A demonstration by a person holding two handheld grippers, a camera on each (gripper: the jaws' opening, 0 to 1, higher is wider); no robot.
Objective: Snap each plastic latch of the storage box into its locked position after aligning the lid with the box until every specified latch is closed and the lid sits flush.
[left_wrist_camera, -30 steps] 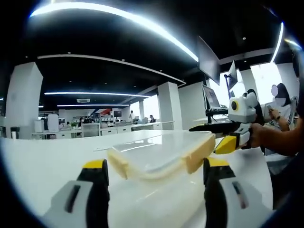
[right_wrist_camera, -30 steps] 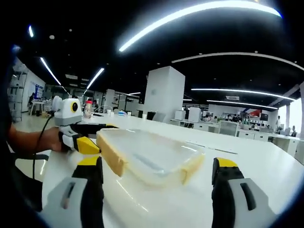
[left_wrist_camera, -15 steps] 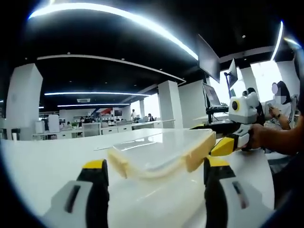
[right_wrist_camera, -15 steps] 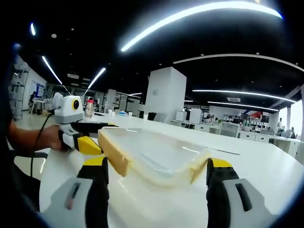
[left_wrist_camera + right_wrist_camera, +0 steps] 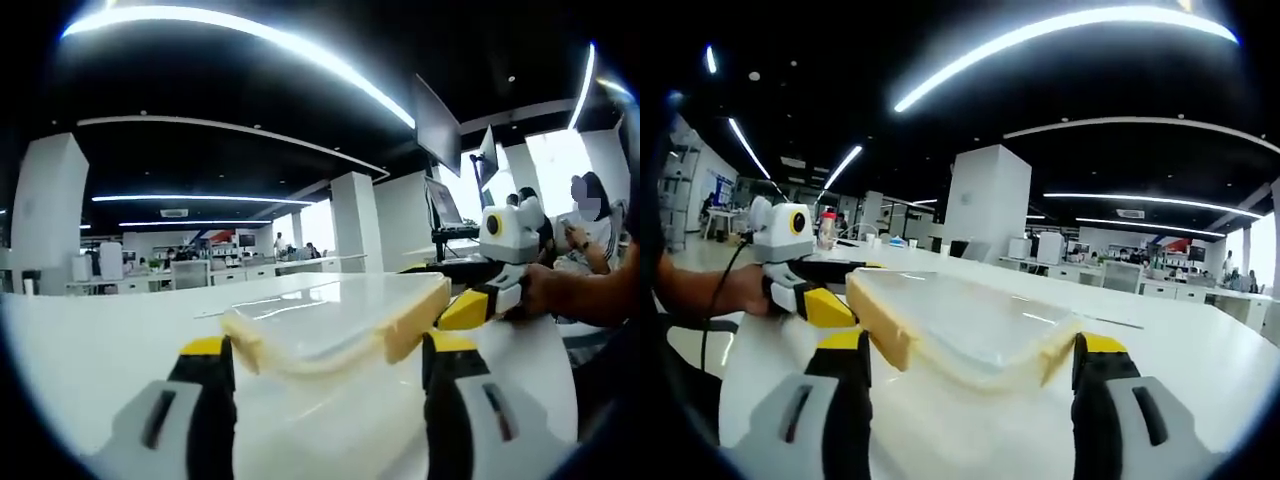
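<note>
Storage box (image 5: 330, 330): clear plastic with a translucent lid (image 5: 960, 320) and pale yellow latches (image 5: 405, 325) at its ends; it rests on the white surface (image 5: 90, 350), seen from a low angle in both views.

Left hand-held gripper (image 5: 325, 375): jaws spread, yellow-tipped and grey-bodied, one on each side of the box's near end. The near end's latches lie just inside the two tips; whether the tips touch the plastic cannot be told. In the right gripper view this same tool (image 5: 825, 295) enters from the left, its yellow tip against the box's far corner, held by a person's hand (image 5: 745, 290).

Right hand-held gripper (image 5: 965, 375): jaws likewise parted, straddling the opposite end of the box, with a yellow latch (image 5: 880, 335) just inside the left tip. In the left gripper view it (image 5: 470, 300) comes in from the right, its yellow tip beside the box's right-hand latch, gripped by a hand (image 5: 545, 295).

Background: open-plan office with white pillars (image 5: 985, 200), ceiling strip lights (image 5: 250, 35), desks with monitors (image 5: 445, 200).
</note>
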